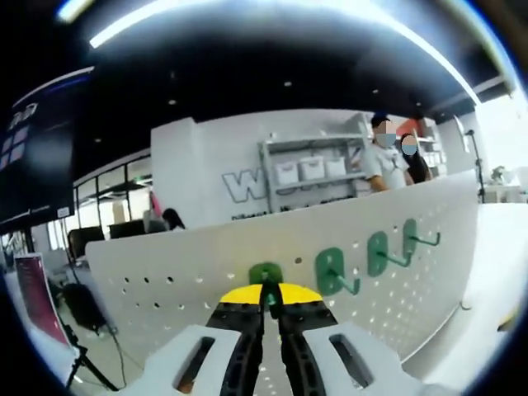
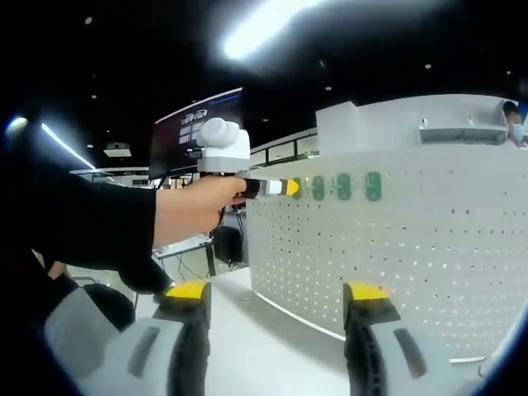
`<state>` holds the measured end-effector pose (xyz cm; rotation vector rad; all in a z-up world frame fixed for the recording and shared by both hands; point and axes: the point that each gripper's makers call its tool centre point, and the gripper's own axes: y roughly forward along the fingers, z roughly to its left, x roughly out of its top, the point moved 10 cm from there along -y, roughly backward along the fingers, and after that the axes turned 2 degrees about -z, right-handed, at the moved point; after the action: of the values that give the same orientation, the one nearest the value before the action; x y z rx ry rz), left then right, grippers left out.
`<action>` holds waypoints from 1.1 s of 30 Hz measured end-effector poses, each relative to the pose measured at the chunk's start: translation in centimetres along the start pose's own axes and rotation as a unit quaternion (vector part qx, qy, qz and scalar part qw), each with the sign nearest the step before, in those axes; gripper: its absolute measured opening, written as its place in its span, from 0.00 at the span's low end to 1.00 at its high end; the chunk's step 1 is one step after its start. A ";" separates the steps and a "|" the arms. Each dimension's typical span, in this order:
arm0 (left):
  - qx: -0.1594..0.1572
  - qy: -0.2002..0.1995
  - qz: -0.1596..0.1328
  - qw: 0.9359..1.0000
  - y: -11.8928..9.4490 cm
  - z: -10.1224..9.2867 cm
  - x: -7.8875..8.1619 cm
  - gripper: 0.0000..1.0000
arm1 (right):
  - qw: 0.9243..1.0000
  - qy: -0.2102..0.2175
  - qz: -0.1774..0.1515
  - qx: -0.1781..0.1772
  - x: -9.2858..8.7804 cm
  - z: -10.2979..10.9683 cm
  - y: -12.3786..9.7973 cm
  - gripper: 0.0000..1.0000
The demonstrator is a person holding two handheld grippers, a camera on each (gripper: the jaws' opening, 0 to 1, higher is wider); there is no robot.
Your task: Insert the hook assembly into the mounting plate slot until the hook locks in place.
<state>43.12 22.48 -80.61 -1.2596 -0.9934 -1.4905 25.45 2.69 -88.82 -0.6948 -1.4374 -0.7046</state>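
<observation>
A white perforated mounting plate [image 1: 198, 272] stands upright across the left gripper view. My left gripper [image 1: 271, 299] is shut on a green hook [image 1: 266, 275], holding its back plate against the board near the top edge. Three more green hooks [image 1: 337, 271] hang on the plate to the right of it. In the right gripper view the same mounting plate [image 2: 396, 247] fills the right half, with the left gripper [image 2: 285, 188] pressed to it in a person's hand [image 2: 194, 210] and green hooks [image 2: 343, 186] beside it. My right gripper [image 2: 276, 301] stands open, well short of the board.
Two people [image 1: 394, 157] stand behind the plate near white shelves [image 1: 309, 169] holding bins. A dark screen [image 1: 41, 157] hangs at left, and a tripod leg [image 1: 82, 363] stands on the floor below it. A white tabletop [image 2: 264, 338] lies under the board.
</observation>
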 end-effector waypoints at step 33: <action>-0.077 -0.027 -0.006 0.997 -3.9 -0.6 -1.0 0.45 | 1.000 -0.015 0.012 -0.003 -0.5 0.0 0.2 0.62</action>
<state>39.29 23.03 -81.79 -1.4116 -0.9369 -1.5726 25.55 2.84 -89.36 -0.7293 -1.4518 -0.6829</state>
